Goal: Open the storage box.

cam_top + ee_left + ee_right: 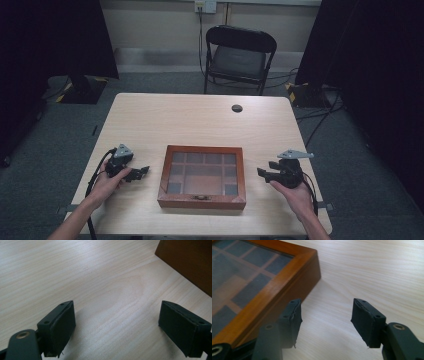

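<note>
Squarely between two grippers, a wooden box sits shut

Below us, we see a pale wooden table (200,115) filling the middle of the high view, with a black folding chair (240,52) standing beyond its far edge and a small dark round grommet (237,108) set into the top near that edge. Toward the near edge lies the wooden box (202,176), its glass lid closed over a grid of dark compartments and a small metal clasp (201,197) on the front wall facing us. We hold one tool on either side of it, both resting low over the tabletop. Our left gripper (139,173) sits just beside the box's left wall, apart from it; in the left gripper view its jaws stand wide apart over bare wood grain, gripping nothing, with a corner of the box at upper right. Our right gripper (263,173) points at the box's right wall; in the right gripper view its jaws are likewise spread and empty, one jaw close alongside the box's side near a corner, though we cannot tell whether it touches.
</note>
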`<state>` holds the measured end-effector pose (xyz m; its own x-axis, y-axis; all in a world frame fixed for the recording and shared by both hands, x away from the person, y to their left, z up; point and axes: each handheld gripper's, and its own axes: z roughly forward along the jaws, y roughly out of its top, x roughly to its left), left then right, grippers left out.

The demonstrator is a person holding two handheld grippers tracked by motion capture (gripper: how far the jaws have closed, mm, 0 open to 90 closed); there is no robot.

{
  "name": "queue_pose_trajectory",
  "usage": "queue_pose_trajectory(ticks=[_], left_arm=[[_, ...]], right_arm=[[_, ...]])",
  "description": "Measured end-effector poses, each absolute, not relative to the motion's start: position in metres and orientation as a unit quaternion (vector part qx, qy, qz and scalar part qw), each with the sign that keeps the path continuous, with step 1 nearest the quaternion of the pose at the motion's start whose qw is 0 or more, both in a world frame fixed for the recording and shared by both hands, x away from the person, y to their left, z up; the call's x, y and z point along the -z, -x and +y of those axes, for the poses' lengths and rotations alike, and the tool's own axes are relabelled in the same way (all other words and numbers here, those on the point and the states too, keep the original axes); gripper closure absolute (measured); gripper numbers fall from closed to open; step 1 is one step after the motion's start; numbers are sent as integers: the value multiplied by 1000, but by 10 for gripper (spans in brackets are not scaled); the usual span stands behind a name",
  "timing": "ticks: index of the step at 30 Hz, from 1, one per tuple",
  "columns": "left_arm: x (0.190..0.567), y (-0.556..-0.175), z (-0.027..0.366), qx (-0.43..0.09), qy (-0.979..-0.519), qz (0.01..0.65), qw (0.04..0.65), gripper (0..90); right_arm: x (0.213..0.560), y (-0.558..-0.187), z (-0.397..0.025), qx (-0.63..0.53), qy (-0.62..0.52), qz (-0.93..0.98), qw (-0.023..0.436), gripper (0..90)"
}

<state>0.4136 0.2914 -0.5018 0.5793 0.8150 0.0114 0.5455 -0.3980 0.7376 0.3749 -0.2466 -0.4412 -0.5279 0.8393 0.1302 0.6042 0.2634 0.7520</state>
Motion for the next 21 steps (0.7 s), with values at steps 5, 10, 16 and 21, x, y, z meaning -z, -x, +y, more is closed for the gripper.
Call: queue_pose_trajectory(ticks=[5,10,16,21], left_arm=[[502,-414,291,-189,-814,418,355,134],[502,-414,291,-189,-814,417,356,134],[502,-414,291,-189,-814,418,356,134],[502,-414,291,-189,-815,418,355,134]], right_arm=[[432,-370,-235,-428,-429,788,109,468],[425,-367,-224,-444,-405,794,93,502],[413,-361,-196,-456,-358,812,74,531],[407,-360,-177,-458,-331,823,61,563]])
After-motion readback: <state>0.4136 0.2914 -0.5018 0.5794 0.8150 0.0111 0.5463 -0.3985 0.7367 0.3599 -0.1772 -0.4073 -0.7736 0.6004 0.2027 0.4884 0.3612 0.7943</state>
